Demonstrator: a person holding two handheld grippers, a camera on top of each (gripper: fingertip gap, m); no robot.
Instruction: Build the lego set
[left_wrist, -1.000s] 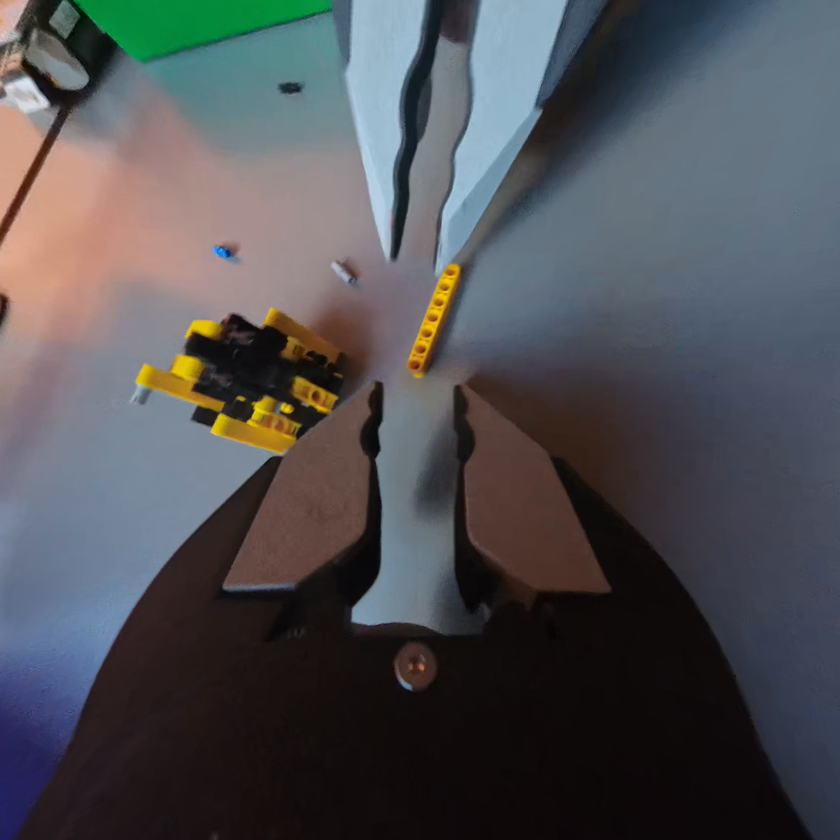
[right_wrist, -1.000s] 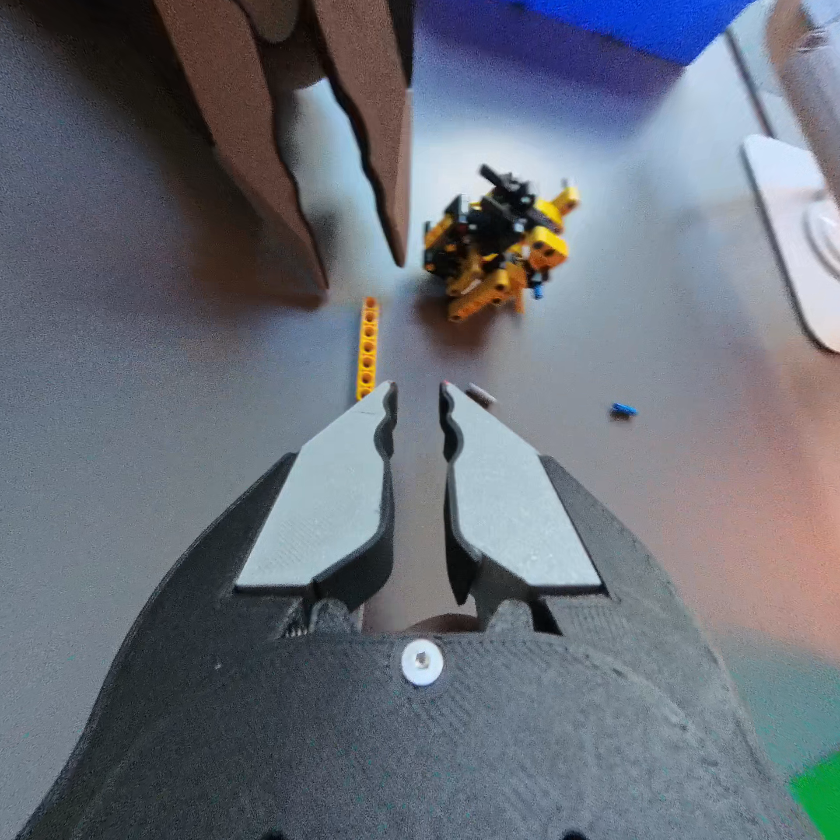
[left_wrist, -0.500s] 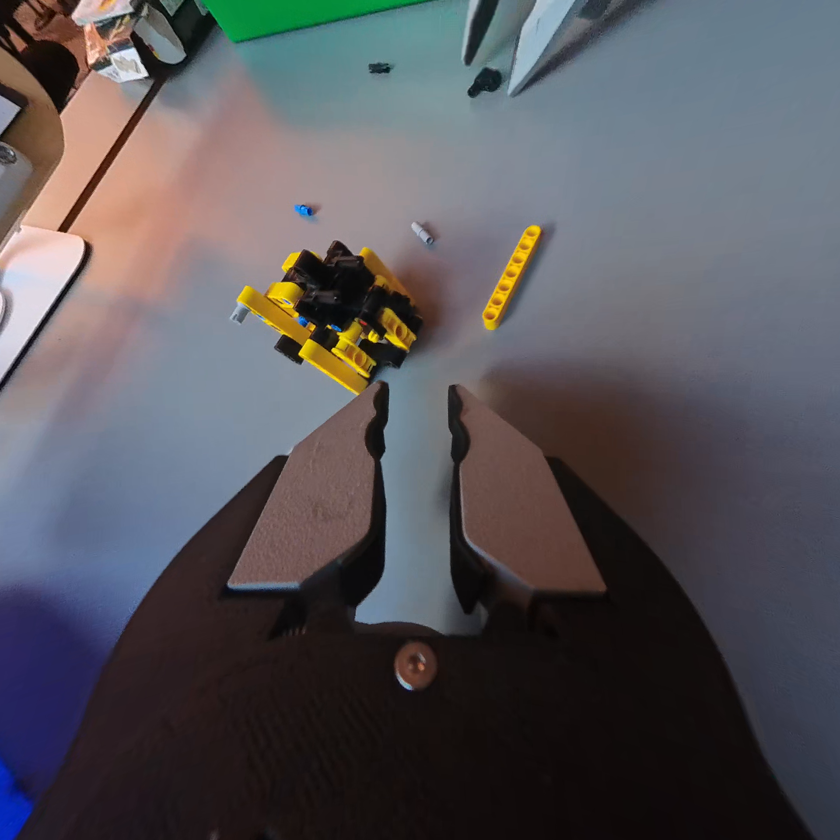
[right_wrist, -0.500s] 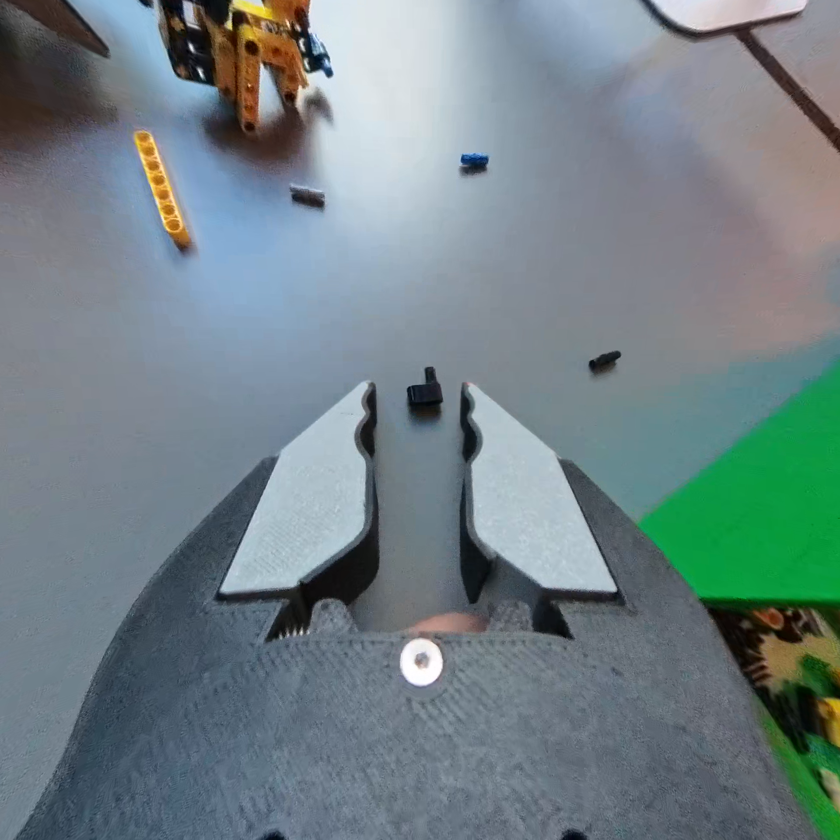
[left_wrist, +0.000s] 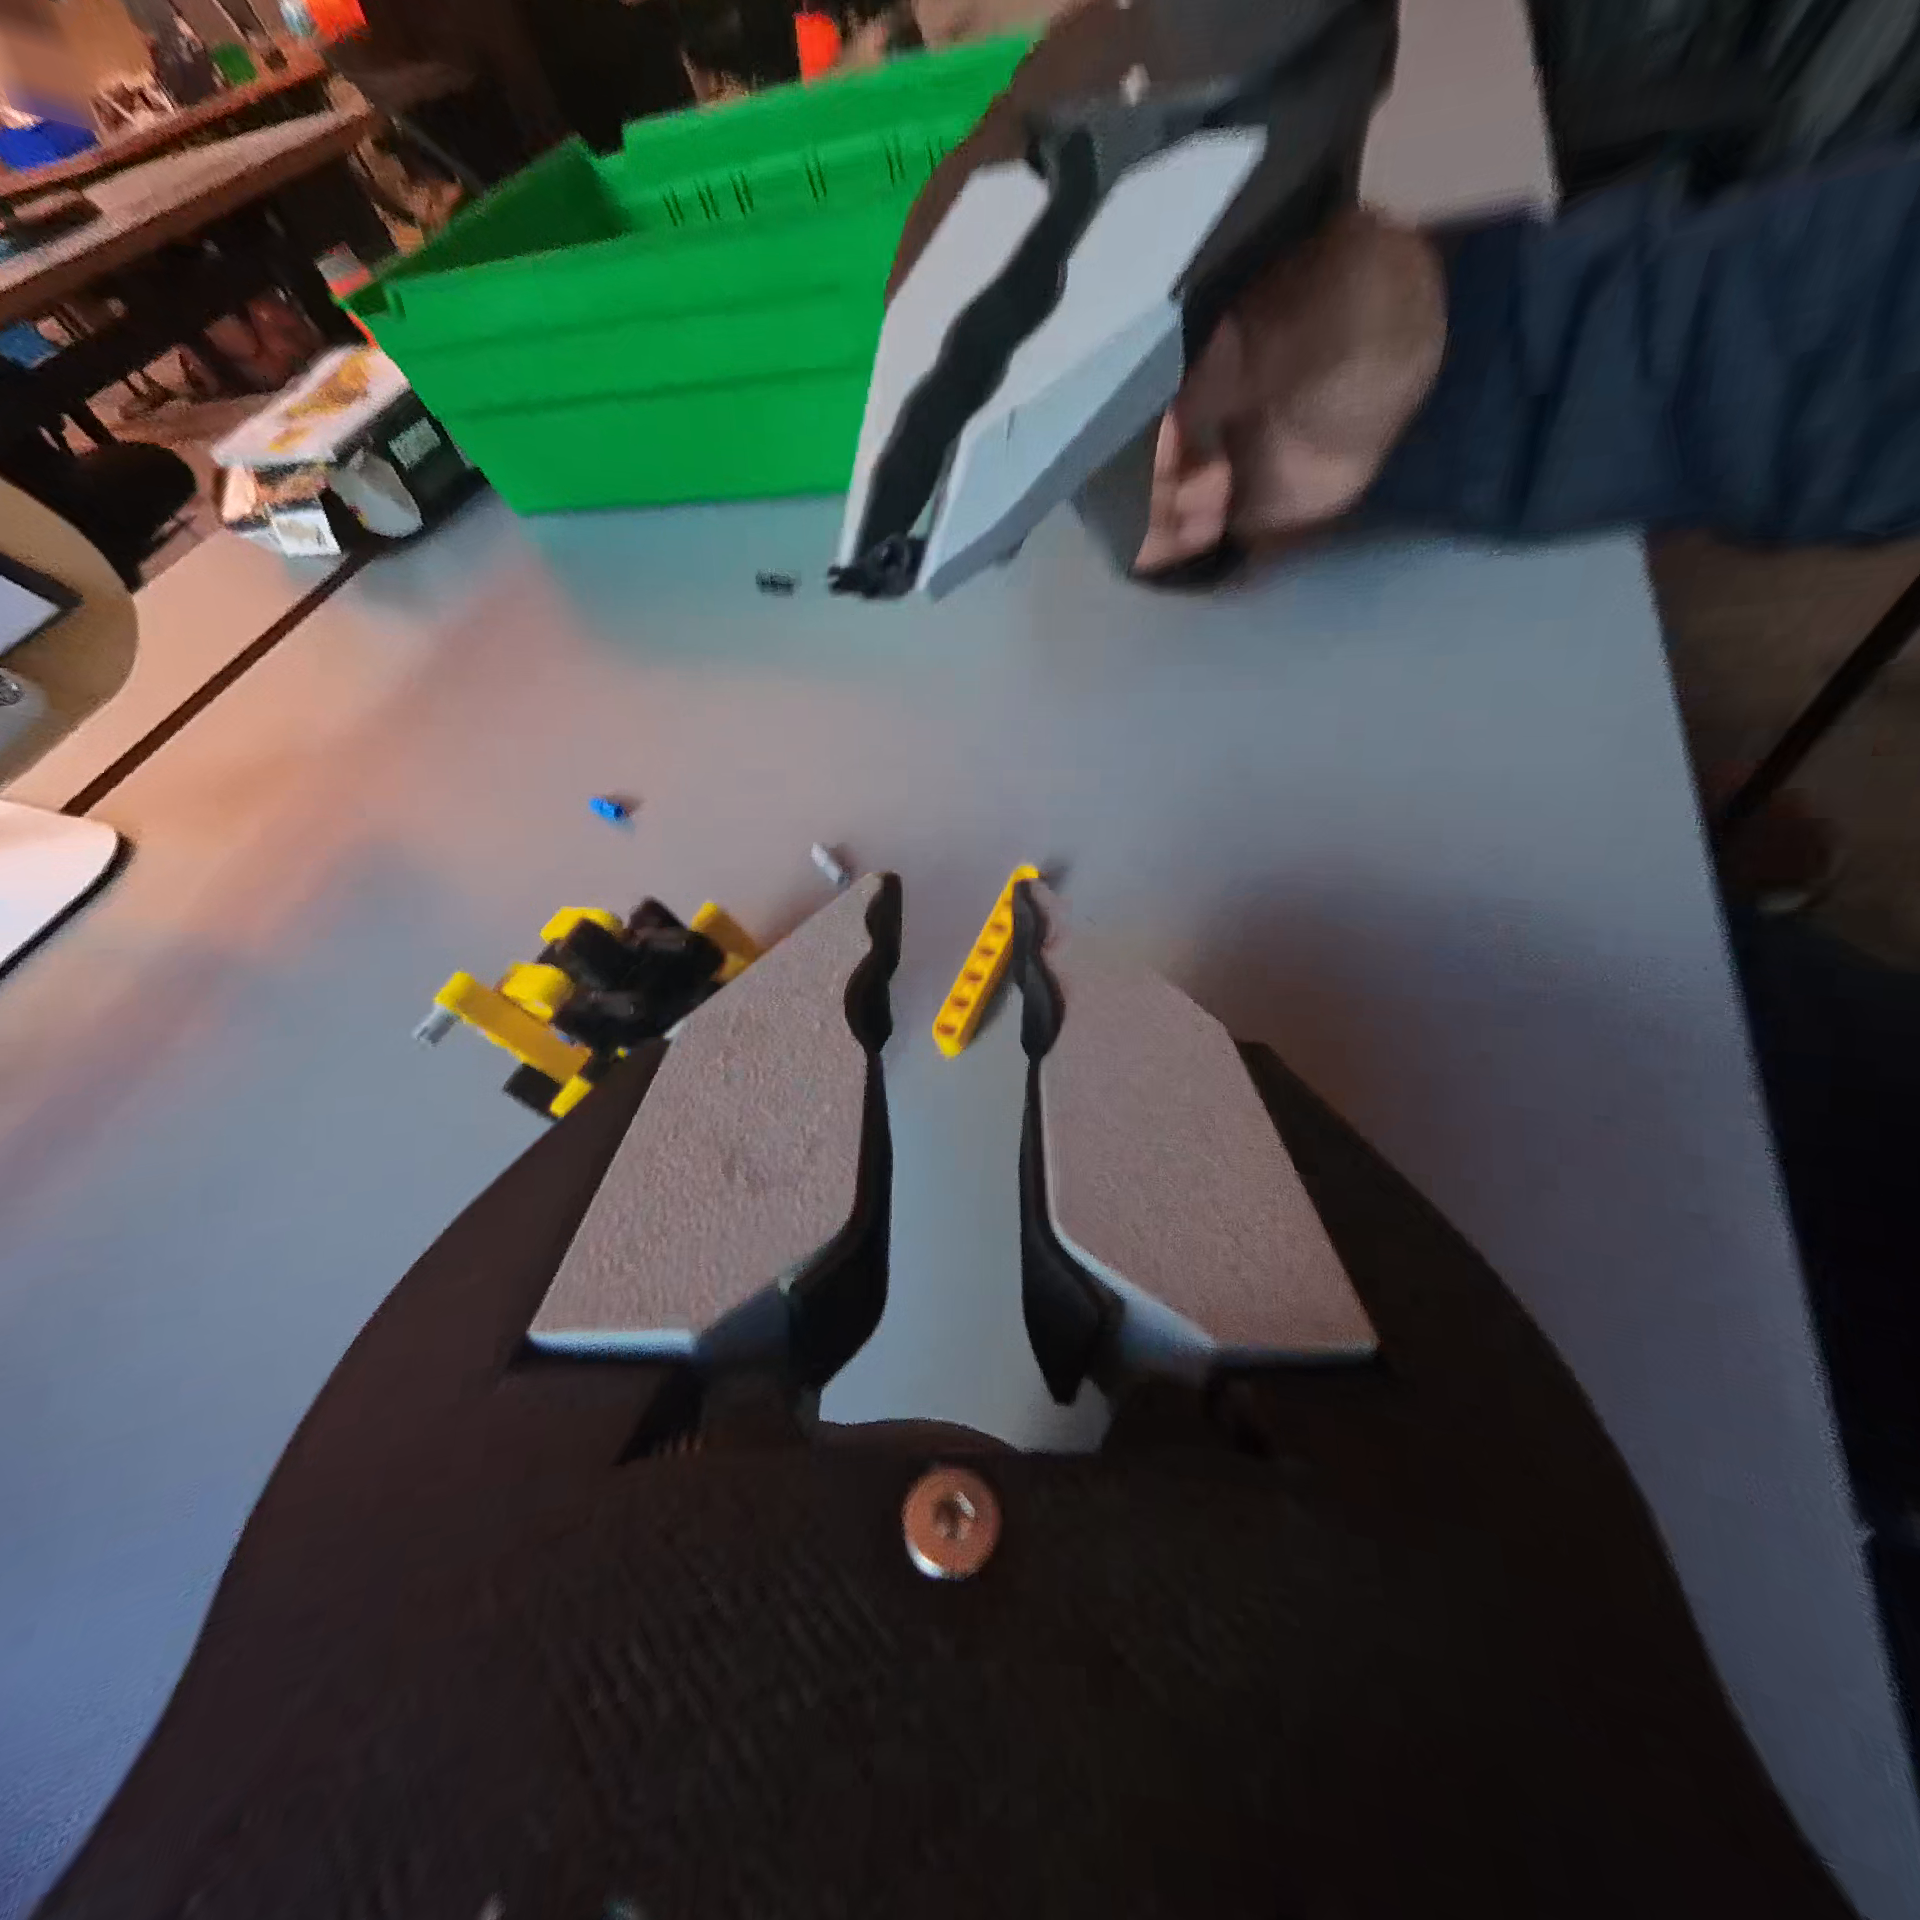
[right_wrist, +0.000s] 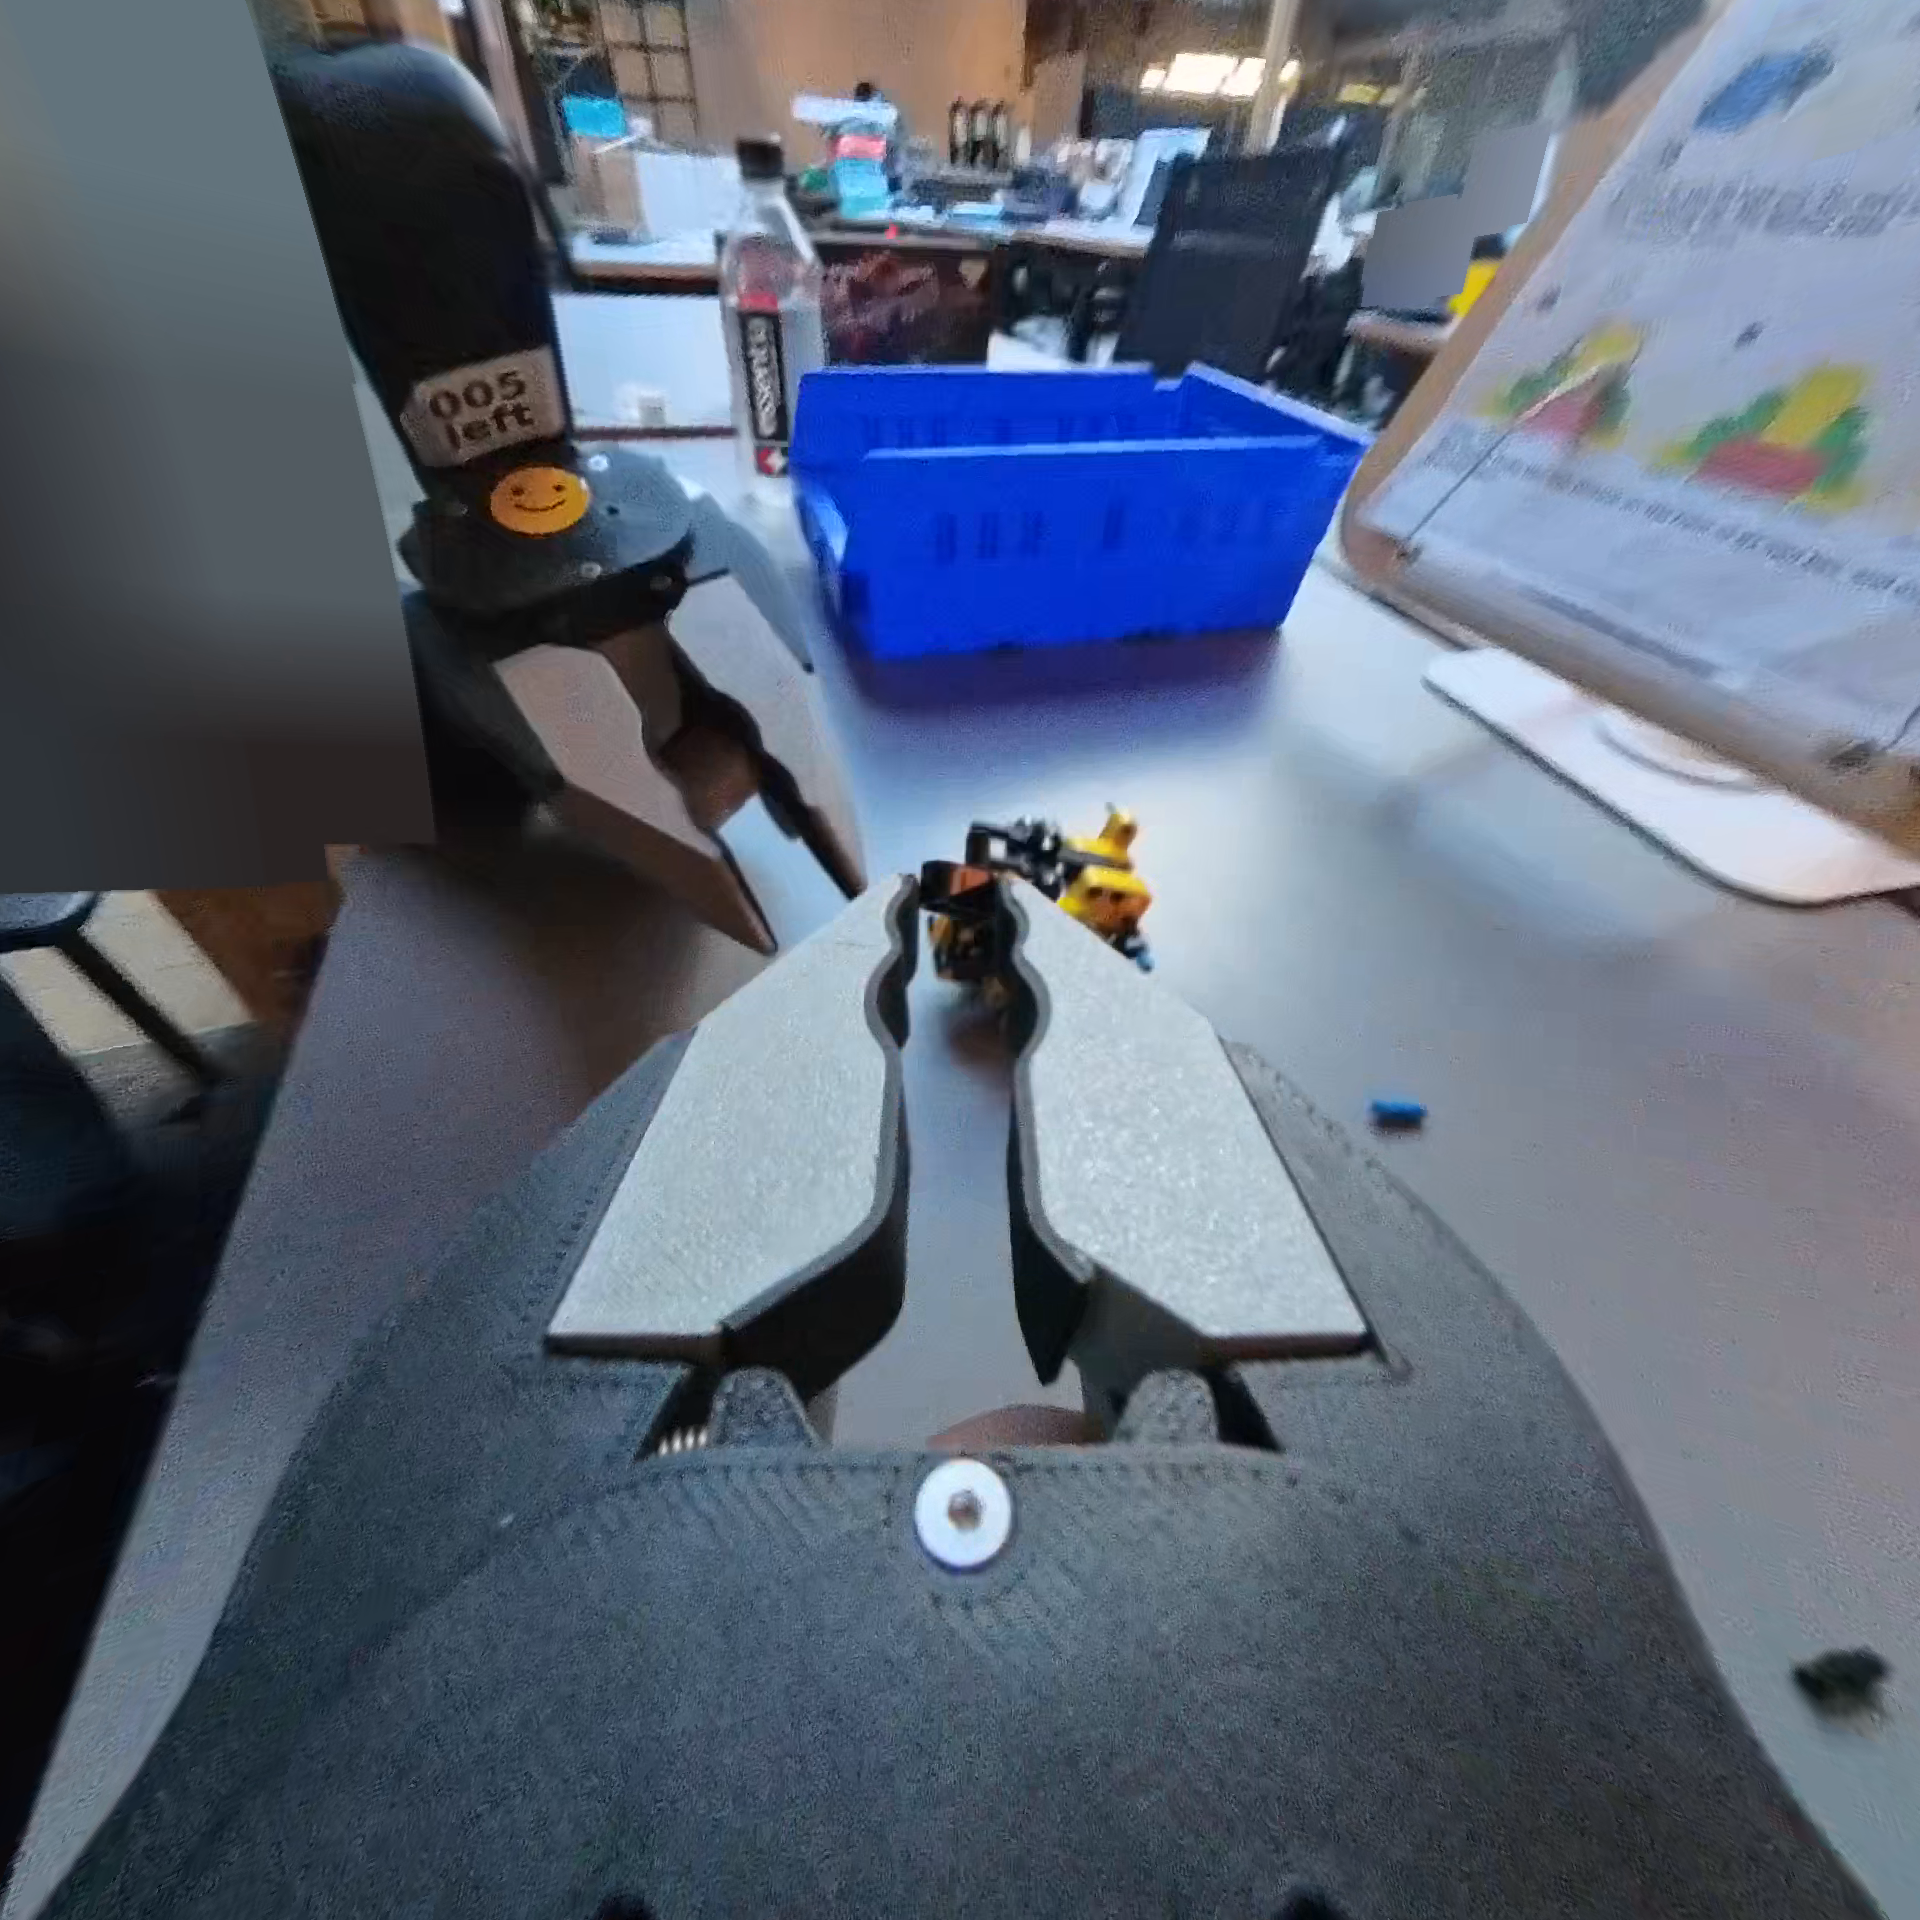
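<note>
Black piece (left_wrist: 878, 569) — off the table since, pinched in right tool (left_wrist: 904, 561).

Each black, ridged hand-held gripper (left_wrist: 956, 894) (right_wrist: 961, 904) has flat grey pads, wavy inner edges, one silver screw; a dark blue sleeve (left_wrist: 1683, 353).

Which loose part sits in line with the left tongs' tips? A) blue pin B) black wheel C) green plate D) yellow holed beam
D: the yellow holed beam lies flat on the table, seen between the tips of the open left tongs; the blue pin is off to the side.
</note>
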